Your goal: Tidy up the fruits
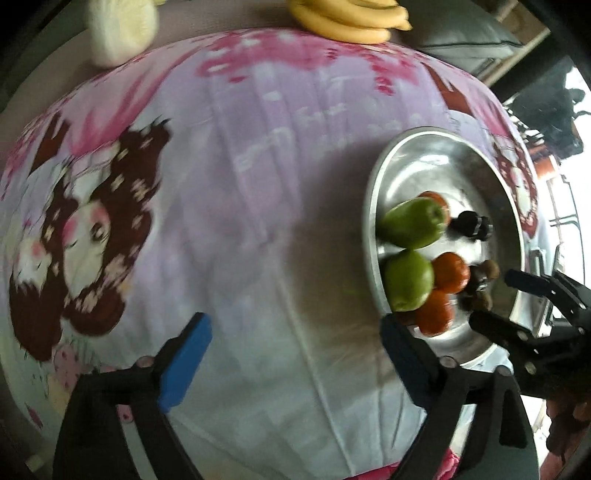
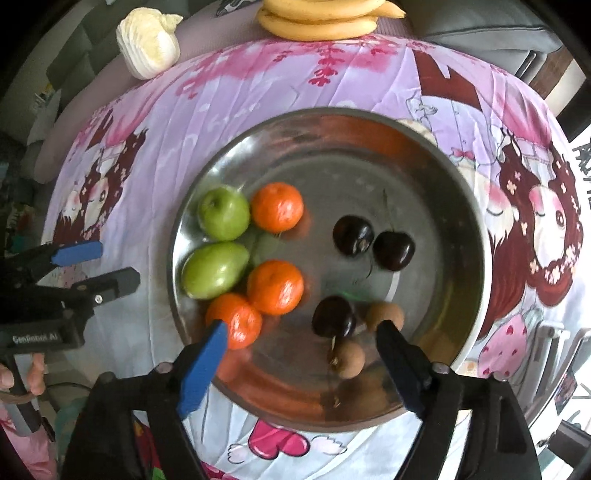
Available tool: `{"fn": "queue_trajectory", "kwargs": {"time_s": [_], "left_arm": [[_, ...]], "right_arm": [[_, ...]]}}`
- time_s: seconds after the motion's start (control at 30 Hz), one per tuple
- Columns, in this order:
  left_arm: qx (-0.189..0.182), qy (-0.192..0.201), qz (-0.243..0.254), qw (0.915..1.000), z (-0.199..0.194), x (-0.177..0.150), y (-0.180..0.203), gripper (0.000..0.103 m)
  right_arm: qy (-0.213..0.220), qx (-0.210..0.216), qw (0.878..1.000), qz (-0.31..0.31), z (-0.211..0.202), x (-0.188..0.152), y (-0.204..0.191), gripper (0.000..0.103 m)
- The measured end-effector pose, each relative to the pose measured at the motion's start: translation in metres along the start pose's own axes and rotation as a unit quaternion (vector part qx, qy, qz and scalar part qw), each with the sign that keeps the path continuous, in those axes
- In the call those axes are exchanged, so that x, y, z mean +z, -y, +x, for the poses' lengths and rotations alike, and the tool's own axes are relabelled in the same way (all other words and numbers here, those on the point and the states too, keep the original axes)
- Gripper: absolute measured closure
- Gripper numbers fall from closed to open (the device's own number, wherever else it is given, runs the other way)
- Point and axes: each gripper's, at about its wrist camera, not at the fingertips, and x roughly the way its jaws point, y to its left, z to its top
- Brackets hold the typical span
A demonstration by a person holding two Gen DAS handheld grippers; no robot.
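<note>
We hold the right gripper (image 2: 301, 332) over the near edge of the steel plate (image 2: 461, 206), its fingers spread wide and grasping nothing. The plate sits on a pink and lilac cartoon cloth (image 2: 258, 88). On its left side lie two green fruits (image 2: 222, 213) (image 2: 215, 269) and three oranges (image 2: 277, 206) (image 2: 275, 287) (image 2: 234, 320), the nearest orange just beside our blue-padded left finger. Toward the middle and right lie three dark cherries (image 2: 352, 229) (image 2: 393, 250) (image 2: 334, 316), and near them two brown longans (image 2: 384, 315) (image 2: 349, 359), one just beside our right finger. Our left gripper (image 1: 295, 328) hangs over bare cloth to the left of the plate, also spread open and empty; from its camera the plate (image 1: 424, 147) lies to the right. At the far edge of the table rest a bunch of bananas (image 2: 317, 22) and, to their left, a pale cabbage (image 2: 149, 44).
</note>
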Motion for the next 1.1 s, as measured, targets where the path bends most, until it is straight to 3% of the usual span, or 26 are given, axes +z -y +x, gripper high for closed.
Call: {"fn": "queue_trajectory", "kwargs": {"time_s": [0.1,0.6,0.87,1.1], "left_arm": [[0.006,-0.007,-0.005,0.9999,0.001,-0.01,-0.006,0.003],[0.071,0.019,-0.032,0.9968,-0.014,-0.071,-0.006,0.003],[0.075,0.018,-0.038,0.9963,-0.023,-0.098,0.002,0.003],[0.074,0.006,-0.055,0.9957,-0.021,-0.103,-0.002,0.003]], "right_arm": [[0.002,-0.003,1.0,-0.003,-0.001,-0.007,-0.007,0.0],[0.013,-0.016,1.0,0.023,-0.007,-0.043,-0.005,0.0],[0.011,-0.024,0.999,0.034,-0.005,-0.058,-0.003,0.0],[0.016,-0.034,0.999,0.024,-0.008,-0.064,-0.014,0.0]]}}
